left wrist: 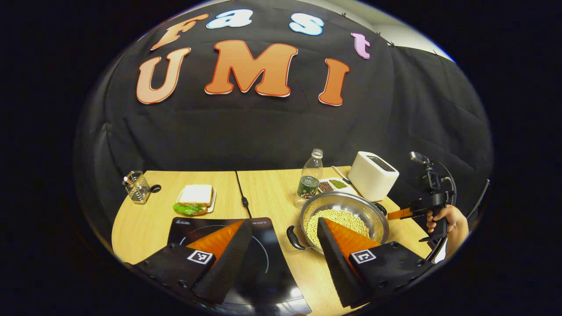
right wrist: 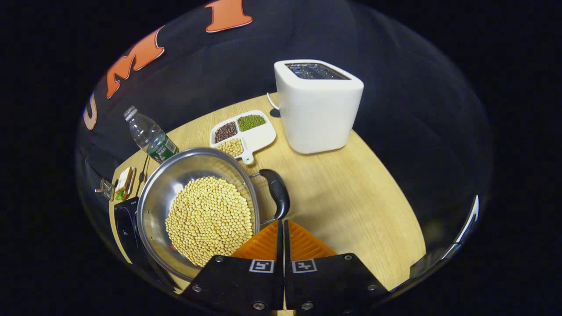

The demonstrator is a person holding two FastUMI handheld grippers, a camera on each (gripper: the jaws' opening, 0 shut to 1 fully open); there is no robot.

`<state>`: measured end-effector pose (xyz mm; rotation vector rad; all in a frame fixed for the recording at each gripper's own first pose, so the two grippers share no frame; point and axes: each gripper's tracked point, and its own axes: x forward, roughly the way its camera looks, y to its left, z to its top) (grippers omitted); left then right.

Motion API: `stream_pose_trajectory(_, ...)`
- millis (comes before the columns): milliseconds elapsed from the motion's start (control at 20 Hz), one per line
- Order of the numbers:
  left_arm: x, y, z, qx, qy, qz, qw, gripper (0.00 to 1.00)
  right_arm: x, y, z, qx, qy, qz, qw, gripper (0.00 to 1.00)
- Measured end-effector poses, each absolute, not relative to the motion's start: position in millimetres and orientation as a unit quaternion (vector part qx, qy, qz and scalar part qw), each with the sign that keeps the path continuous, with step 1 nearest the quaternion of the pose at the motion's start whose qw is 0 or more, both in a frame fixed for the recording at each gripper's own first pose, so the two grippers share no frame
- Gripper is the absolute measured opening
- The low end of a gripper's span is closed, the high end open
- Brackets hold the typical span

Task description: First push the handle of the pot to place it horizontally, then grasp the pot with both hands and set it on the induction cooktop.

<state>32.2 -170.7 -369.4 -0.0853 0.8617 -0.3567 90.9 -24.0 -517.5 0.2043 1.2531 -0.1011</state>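
Note:
A steel pot [left wrist: 373,215] holding soybeans stands on the wooden table, just right of the black induction cooktop [left wrist: 263,254]. Its near black handle [left wrist: 295,237] points toward the cooktop. My left gripper [left wrist: 282,223] is open, one finger over the cooktop and the other in front of the pot. In the right gripper view the pot [right wrist: 158,193] lies at left, with its other black handle [right wrist: 277,191] sticking out to the right. My right gripper [right wrist: 282,224] is shut on nothing, its tips right at the handle's near end. A hand [left wrist: 450,219] holds that right gripper [left wrist: 400,213] beside the pot.
A white toaster [right wrist: 316,109], a divided dish of beans [right wrist: 243,134] and a water bottle [right wrist: 149,136] stand behind the pot. A sandwich on a plate [left wrist: 195,198], a wire holder [left wrist: 137,188] and a black cable [left wrist: 242,197] lie on the table's left half.

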Motion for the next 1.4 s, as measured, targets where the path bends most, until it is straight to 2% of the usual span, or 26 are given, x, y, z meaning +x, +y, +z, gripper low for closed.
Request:
stream_pose_trajectory(100,32,-180,-387,-0.046,0.439,-0.174,0.88,0.98,106,-25,-500,0.097,0.561,-0.042,0.821,0.02)
stream_pose_trajectory(200,30,-192,-406,-0.052,0.462,-0.179,0.867,0.99,112,-25,-486,0.094,0.547,-0.03,0.831,0.16)
stream_pose_trajectory(250,31,-197,-415,-0.053,0.472,-0.18,0.862,0.99,114,-25,-485,0.088,0.544,-0.025,0.834,0.29)
stream_pose_trajectory(300,29,-202,-424,-0.053,0.481,-0.181,0.856,1.0,115,-20,-485,0.082,0.543,-0.019,0.836,0.35)
stream_pose_trajectory(350,28,-208,-433,-0.052,0.488,-0.181,0.852,0.99,116,-13,-486,0.076,0.542,-0.008,0.837,0.46)
stream_pose_trajectory(400,25,-213,-441,-0.05,0.495,-0.182,0.848,0.99,116,-5,-488,0.074,0.538,0.002,0.839,0.52)
stream_pose_trajectory(450,25,-219,-449,-0.045,0.498,-0.184,0.846,0.99,117,-2,-490,0.071,0.534,0.009,0.843,0.63)
stream_pose_trajectory(500,25,-223,-458,-0.037,0.499,-0.184,0.846,0.99,117,2,-494,0.065,0.53,0.014,0.845,0.65)
stream_pose_trajectory(550,24,-227,-465,-0.03,0.5,-0.184,0.846,0.99,116,3,-498,0.055,0.528,0.017,0.847,0.78)
stream_pose_trajectory(650,20,-236,-482,-0.023,0.506,-0.18,0.843,0.99,117,6,-501,0.041,0.524,0.019,0.85,0.84)
stream_pose_trajectory(1100,17,-243,-530,0.04,0.491,-0.131,0.86,0.99,111,12,-532,0.032,0.529,0.026,0.847,0.87)
stream_pose_trajectory(1400,32,-249,-552,0.032,0.482,-0.118,0.867,0.98,114,7,-552,0.02,0.531,0.021,0.847,0.87)
